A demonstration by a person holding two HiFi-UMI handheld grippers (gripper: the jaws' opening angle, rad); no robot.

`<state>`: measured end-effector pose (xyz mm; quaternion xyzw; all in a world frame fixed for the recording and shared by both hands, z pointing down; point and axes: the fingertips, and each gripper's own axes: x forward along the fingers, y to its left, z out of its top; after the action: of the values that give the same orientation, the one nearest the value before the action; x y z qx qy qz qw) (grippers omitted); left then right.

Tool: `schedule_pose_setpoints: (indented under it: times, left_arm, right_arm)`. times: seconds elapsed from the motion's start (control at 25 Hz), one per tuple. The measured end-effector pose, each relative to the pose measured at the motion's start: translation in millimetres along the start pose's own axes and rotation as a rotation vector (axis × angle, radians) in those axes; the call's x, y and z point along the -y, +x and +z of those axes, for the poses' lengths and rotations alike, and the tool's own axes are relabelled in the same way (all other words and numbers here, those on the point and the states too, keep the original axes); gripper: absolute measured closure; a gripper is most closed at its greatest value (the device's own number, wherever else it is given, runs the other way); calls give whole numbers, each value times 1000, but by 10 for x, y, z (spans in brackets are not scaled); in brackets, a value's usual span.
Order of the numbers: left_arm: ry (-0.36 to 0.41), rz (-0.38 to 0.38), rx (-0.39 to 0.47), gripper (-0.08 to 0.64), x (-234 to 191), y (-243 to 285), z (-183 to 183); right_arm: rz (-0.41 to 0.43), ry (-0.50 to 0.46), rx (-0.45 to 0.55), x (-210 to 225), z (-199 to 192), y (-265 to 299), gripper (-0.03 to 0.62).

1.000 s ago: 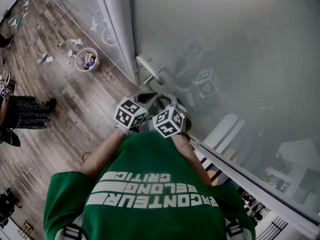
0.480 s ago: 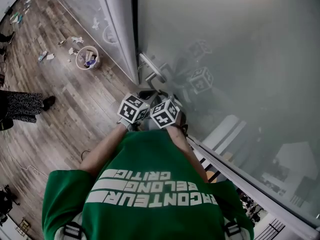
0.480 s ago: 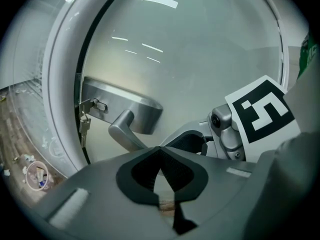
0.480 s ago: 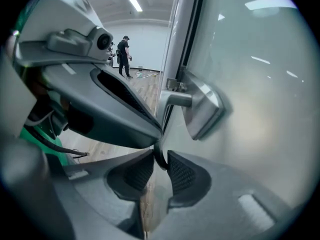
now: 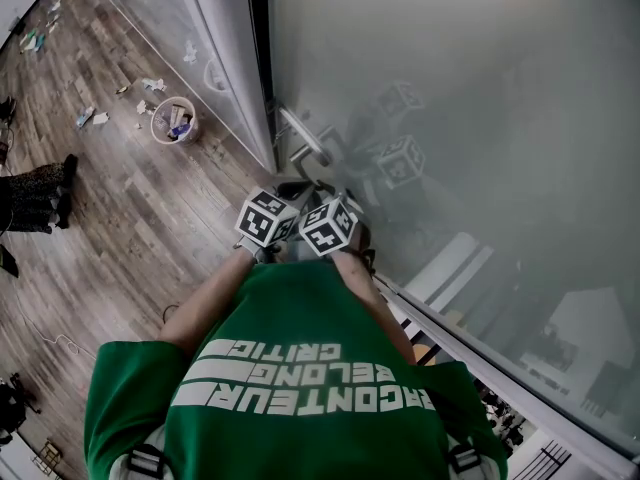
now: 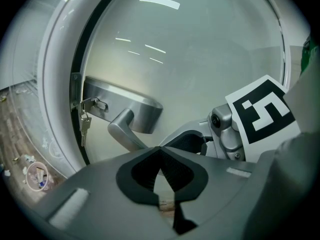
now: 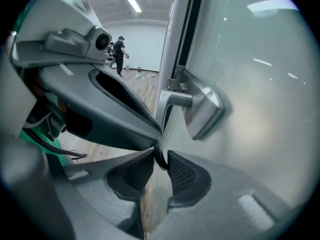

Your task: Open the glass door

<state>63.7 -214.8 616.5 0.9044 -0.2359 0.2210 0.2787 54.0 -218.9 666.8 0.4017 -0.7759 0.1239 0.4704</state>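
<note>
The frosted glass door (image 5: 470, 98) has a silver lever handle (image 5: 300, 138) on a metal plate by its left edge. A key (image 6: 84, 125) hangs in the lock beside the plate. Both grippers are together just below the handle. My right gripper (image 7: 160, 166) is shut on the lever's end (image 7: 161, 154), which runs down between its ribbed pads (image 7: 182, 174). My left gripper (image 6: 160, 149) is shut with its pad tips touching and nothing between them. It sits right beside the lever (image 6: 122, 129), and the left gripper view does not show whether it touches it.
The white door frame post (image 5: 235, 58) stands left of the glass. On the wooden floor (image 5: 150, 218) sit a small bin (image 5: 172, 118) and scattered litter (image 5: 90, 116). A bystander's dark clothing (image 5: 35, 193) shows at the left edge. Other people stand far off (image 7: 119, 49).
Both grippers drew a little closer together and lower in the first half second, then held still. The bystander at the left edge shifted along the floor.
</note>
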Motion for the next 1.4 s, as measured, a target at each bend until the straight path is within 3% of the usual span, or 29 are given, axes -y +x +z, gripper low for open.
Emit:
schedule_pose_setpoints:
  times: [0.72,0.96,1.4]
  left_arm:
    - [-31,27,34,543,-67,-55,64]
    - [-40,33,61,543,-49,-137,93]
    - [-27,25,76,543,-33,-140,172]
  right_arm:
    - [-1,31,19,142,8,85,512]
    - [-71,2,108,193,93,-305,502]
    - [-64,2,97,180,100,-308,502]
